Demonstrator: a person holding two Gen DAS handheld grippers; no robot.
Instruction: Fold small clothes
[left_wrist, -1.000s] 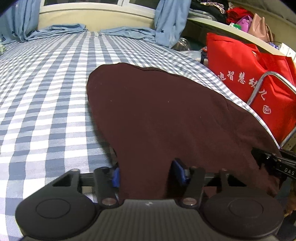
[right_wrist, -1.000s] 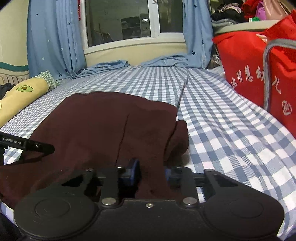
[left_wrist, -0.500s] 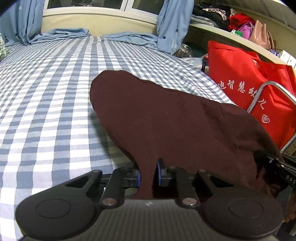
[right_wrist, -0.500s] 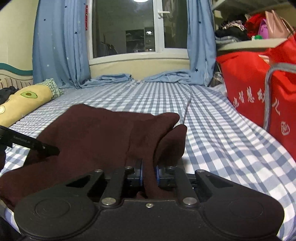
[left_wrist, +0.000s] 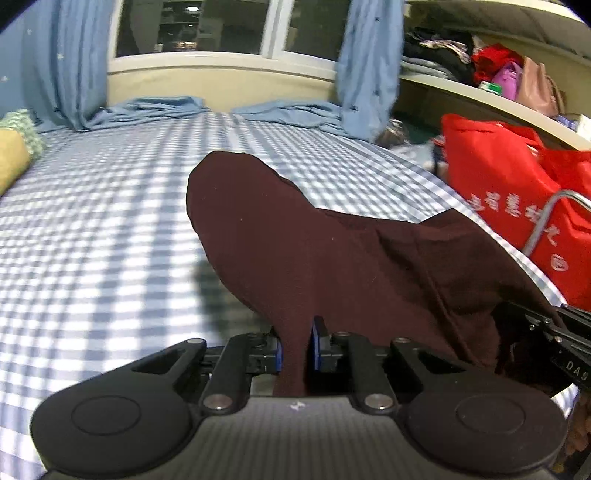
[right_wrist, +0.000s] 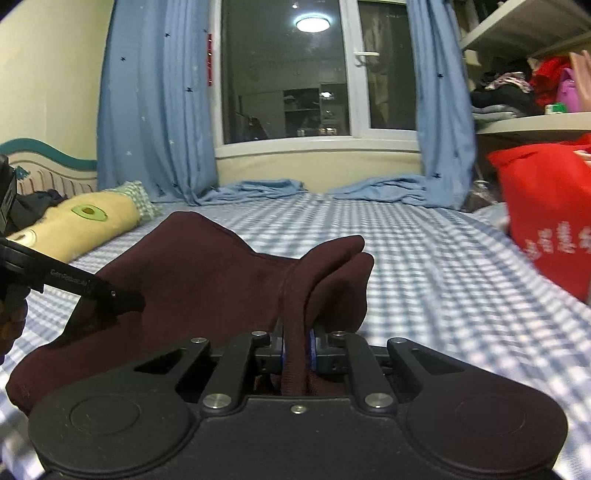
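Left wrist view gave me the dark maroon garment (left_wrist: 332, 258) raised in a ridge over the blue checked bedsheet (left_wrist: 92, 240), its long axis running from my left gripper (left_wrist: 295, 349) across to my right gripper (left_wrist: 569, 343) at the frame's right edge. A rounded lobe of the cloth pointed away from me, toward the window (left_wrist: 192, 26). My left gripper's blue pads (left_wrist: 279, 354) were pinched nearly together on a narrow fold of the garment's near edge.

From the right wrist view, the garment (right_wrist: 207, 280) sagged between the two claws, and a bunched end of it poked up and toward the window (right_wrist: 288, 74). My right gripper (right_wrist: 295, 349) had its pads squeezed tight on a thick gathered fold of the same cloth, with almost no gap left. My left gripper (right_wrist: 125, 301) showed at the left side of that view, its tip against the cloth.

On the window side of the garment, the bedsheet (right_wrist: 424, 258) ran back to blue curtains (right_wrist: 155, 103). A yellow avocado pillow (right_wrist: 81, 225) lay left of the window, and a red bag (right_wrist: 546, 214) stood to its right, beside the bed.
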